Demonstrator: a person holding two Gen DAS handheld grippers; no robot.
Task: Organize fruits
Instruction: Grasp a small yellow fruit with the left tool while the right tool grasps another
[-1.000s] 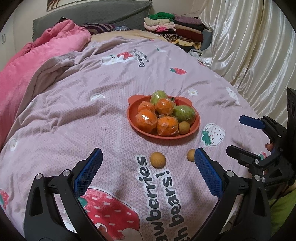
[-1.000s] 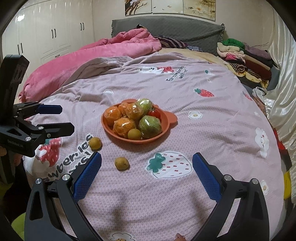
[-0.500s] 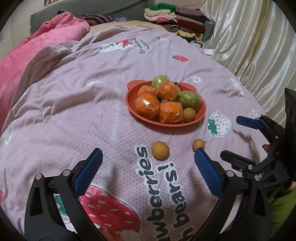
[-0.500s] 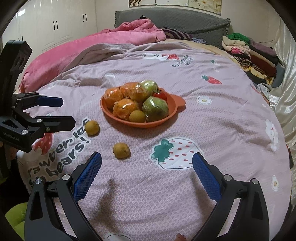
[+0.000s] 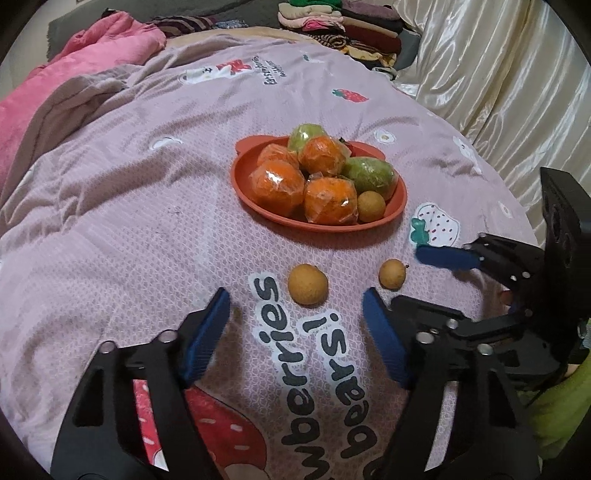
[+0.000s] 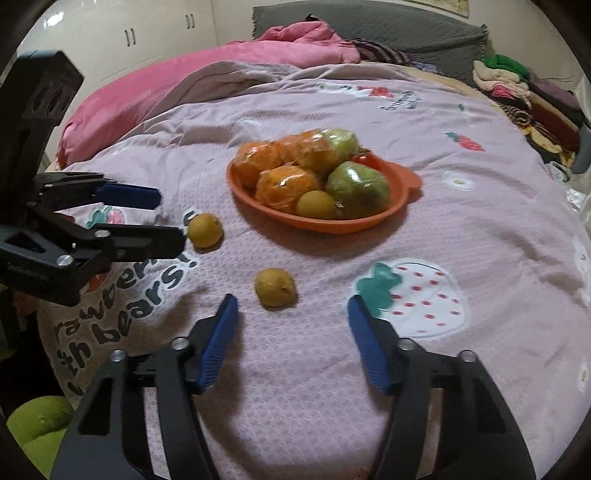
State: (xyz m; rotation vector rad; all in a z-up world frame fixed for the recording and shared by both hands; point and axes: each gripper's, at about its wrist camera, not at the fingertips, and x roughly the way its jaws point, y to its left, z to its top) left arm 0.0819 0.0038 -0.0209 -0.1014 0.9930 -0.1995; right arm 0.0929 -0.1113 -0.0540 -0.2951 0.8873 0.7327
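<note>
Closing in on two loose longans, plate (image 5: 397,206) beyond. My left gripper (image 5: 295,328) narrowing, half open, empty; left longan (image 5: 307,284) lying just ahead. My right gripper (image 6: 291,339) likewise, right longan (image 6: 275,287) ahead. Next: straddling each fruit, gentle squeeze, lifting to plate.

A plate (image 5: 395,216) sits in the middle of the bed cover (image 5: 129,229), full of wrapped fruit (image 5: 328,199). Two small round fruits (image 5: 307,284) (image 5: 392,273) lie on the cover just in front of the plate, side by side. Folded clothes (image 5: 347,26) are stacked far behind.
</note>
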